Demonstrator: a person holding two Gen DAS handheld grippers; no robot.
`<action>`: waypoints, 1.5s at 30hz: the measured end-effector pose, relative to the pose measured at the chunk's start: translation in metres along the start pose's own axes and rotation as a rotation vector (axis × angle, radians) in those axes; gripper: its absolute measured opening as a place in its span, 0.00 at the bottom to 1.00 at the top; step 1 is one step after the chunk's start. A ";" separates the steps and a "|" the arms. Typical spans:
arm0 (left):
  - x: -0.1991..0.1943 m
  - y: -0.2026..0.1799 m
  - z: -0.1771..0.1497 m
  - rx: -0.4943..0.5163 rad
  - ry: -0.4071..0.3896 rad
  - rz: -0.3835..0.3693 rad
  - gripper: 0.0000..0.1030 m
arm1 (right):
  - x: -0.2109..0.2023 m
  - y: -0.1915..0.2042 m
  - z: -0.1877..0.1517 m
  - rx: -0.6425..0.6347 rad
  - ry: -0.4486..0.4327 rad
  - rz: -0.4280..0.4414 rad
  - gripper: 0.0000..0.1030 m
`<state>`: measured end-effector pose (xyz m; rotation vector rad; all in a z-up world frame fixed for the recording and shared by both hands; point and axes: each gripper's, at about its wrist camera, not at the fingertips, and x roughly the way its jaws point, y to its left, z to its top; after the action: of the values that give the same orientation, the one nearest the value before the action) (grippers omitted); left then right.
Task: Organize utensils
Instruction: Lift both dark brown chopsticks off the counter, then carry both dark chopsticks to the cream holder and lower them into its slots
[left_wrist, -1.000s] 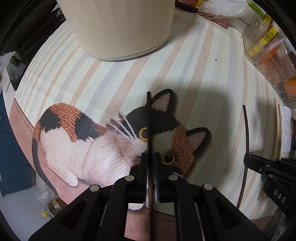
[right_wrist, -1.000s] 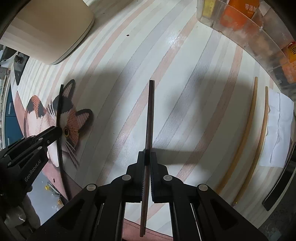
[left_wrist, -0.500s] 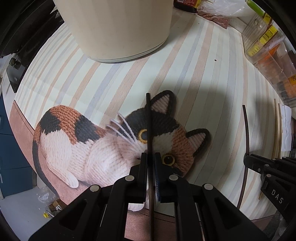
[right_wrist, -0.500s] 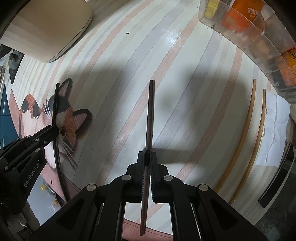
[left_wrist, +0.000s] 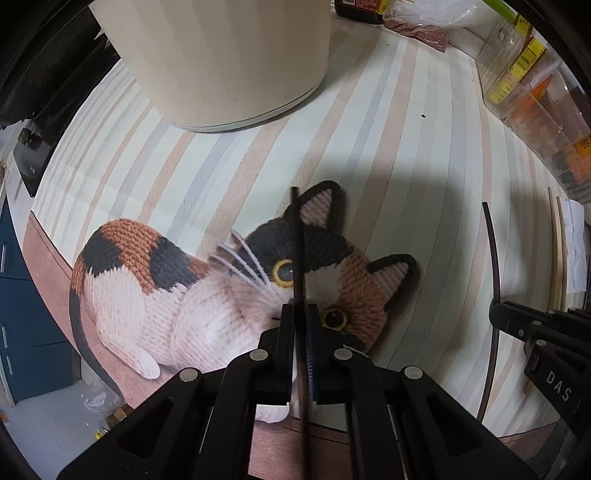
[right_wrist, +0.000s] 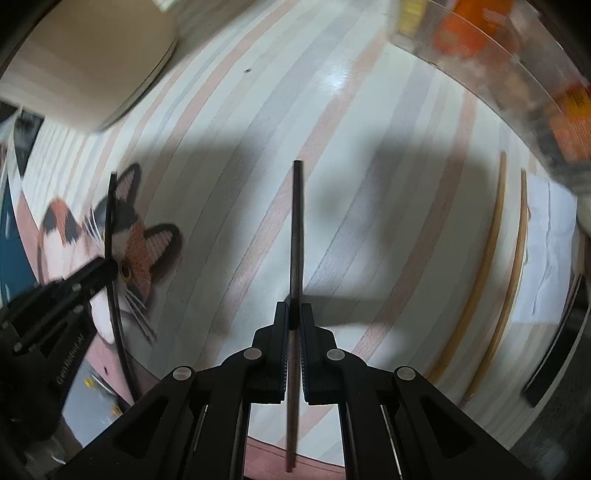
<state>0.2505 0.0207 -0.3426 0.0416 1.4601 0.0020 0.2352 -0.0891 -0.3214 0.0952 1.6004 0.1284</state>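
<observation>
Dark chopstick (left_wrist: 297, 258) is clamped upright in the closed left gripper (left_wrist: 300, 317) over the cat print; its twin (right_wrist: 296, 236) likewise in the right gripper (right_wrist: 294, 314). Tips should be levelled and brought parallel before being laid beside the pale pair (right_wrist: 495, 266) farther along the surface (right_wrist: 351, 122).

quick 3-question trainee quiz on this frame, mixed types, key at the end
1. True or false: the left gripper is shut on a dark chopstick.
2. What lies on the mat to the right of the right gripper? A) a spoon B) two light chopsticks C) a fork
3. Which printed picture on the mat is under the left gripper?

Key: 1 true; 2 B; 3 the cat.
</observation>
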 end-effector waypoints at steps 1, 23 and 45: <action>0.000 0.000 0.000 -0.005 -0.001 -0.003 0.03 | -0.001 -0.001 -0.002 0.007 -0.017 0.002 0.05; -0.152 0.034 -0.005 -0.040 -0.374 -0.083 0.03 | -0.142 0.011 -0.018 -0.020 -0.437 0.171 0.04; -0.187 0.091 0.037 -0.234 -0.538 0.098 0.03 | -0.113 -0.026 0.066 0.299 -0.322 0.326 0.20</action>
<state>0.2693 0.1061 -0.1501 -0.0731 0.9115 0.2262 0.3051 -0.1288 -0.2155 0.5824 1.2624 0.1179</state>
